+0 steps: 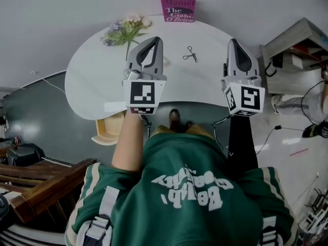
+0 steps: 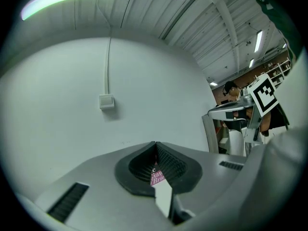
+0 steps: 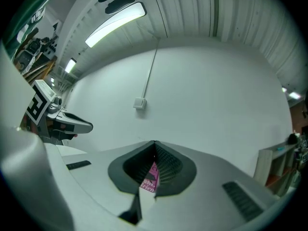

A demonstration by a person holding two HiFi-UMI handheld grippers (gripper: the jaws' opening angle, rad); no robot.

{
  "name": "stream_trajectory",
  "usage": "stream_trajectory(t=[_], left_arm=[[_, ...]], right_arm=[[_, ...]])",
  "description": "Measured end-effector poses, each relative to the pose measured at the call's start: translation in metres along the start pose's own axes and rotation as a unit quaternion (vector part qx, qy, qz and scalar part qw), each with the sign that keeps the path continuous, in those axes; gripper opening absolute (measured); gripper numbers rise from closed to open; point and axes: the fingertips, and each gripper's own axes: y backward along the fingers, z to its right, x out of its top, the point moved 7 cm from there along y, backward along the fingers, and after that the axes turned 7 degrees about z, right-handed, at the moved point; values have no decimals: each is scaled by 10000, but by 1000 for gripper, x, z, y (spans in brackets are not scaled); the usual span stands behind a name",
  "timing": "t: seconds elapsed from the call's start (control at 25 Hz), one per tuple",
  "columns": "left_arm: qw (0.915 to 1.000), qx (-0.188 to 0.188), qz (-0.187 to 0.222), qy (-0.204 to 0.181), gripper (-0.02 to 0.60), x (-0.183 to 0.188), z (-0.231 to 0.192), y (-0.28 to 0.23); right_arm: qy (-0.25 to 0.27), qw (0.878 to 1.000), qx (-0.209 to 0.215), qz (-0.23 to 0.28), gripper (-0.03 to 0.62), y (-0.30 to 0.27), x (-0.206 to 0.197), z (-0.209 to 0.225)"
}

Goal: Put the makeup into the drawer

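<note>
Pink book (image 1: 178, 6) stood upright at far edge of white table (image 1: 97, 70); cover read "Hilary Mantel", "The Giant, O'Brien". Makeup tool (image 1: 190, 54) was thin, black, wiry, with looped handles. It lay flat on table, well right of flowers (image 1: 124, 31), between the two grippers, touched by neither. Left gripper (image 1: 156, 39) was held level on bare forearm, jaws fully together, nothing between. Right gripper (image 1: 234, 41) was level, likewise closed and empty.
</note>
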Motion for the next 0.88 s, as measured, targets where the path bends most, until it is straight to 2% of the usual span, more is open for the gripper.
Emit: stream_trajectory(t=[0.2, 0.64, 0.72, 0.8, 0.88], left_arm=[[9999, -140, 76, -2, 15, -10, -18, -13], [9996, -239, -90, 90, 16, -34, -29, -32], [9992, -303, -269, 43, 17, -46, -28, -34], [9974, -363, -622, 30, 17, -66, -25, -36], [9942, -363, -989, 216, 18, -91, -21, -36]], right_arm=[[132, 9997, -15, 192, 9, -19, 0, -13], [83, 9999, 29, 128, 9, -47, -9, -14], [74, 9999, 54, 56, 9, -50, -12, -16], [45, 10000, 84, -26, 9, -51, -16, -19], [43, 9999, 121, -45, 9, -52, -18, -21]])
